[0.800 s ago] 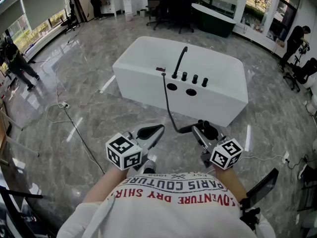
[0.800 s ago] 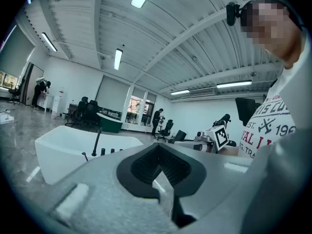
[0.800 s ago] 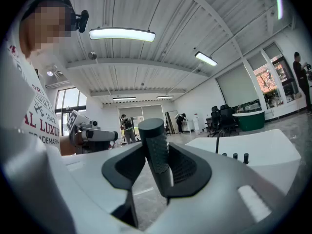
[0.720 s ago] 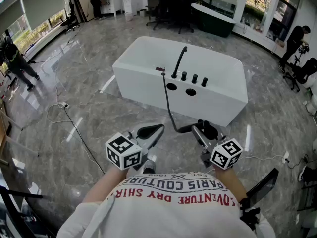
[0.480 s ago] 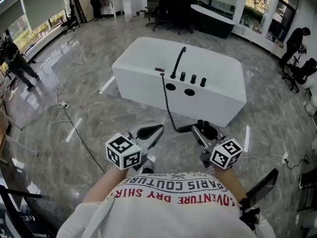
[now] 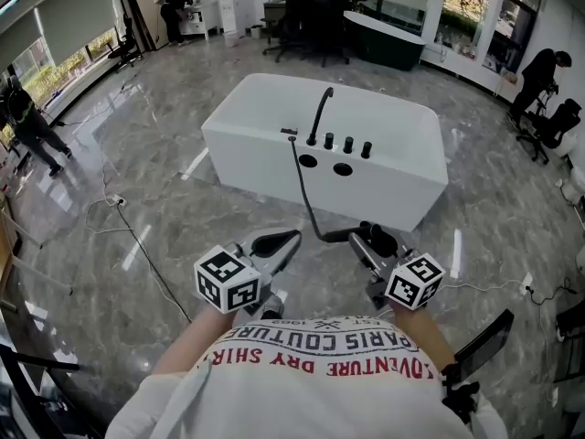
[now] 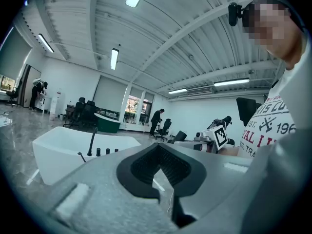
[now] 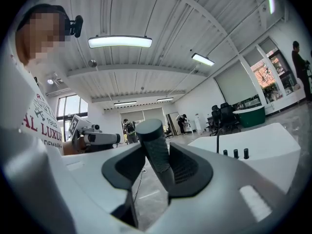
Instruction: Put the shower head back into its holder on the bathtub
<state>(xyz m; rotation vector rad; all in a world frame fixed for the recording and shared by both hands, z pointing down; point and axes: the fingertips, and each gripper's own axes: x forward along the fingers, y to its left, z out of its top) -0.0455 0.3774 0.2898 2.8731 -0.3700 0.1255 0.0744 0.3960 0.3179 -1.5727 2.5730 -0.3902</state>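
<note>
The white bathtub (image 6: 265, 149) stands a few steps ahead on the marble floor, with a black curved spout (image 6: 320, 112), three knobs and two round holes (image 6: 308, 162) on its near deck. A black hose (image 6: 304, 195) runs from the deck down to the black shower head (image 6: 377, 239), which my right gripper (image 6: 366, 240) is shut on at waist height. In the right gripper view the ribbed handle (image 8: 155, 152) stands between the pads. My left gripper (image 6: 279, 242) is shut and empty beside it; its pads (image 7: 146, 167) meet with nothing between them.
White cables (image 6: 137, 245) trail over the floor at left, and another lies at right. Black office chairs (image 6: 311, 7) and a dark green tub (image 6: 384, 35) stand behind the bathtub. People work at the room's far left, back and right. A black stand (image 6: 480, 350) is by my right side.
The head view has shifted a little, so the bathtub sits slightly further left in it. Both grippers keep their places and the shower head stays in the right one.
</note>
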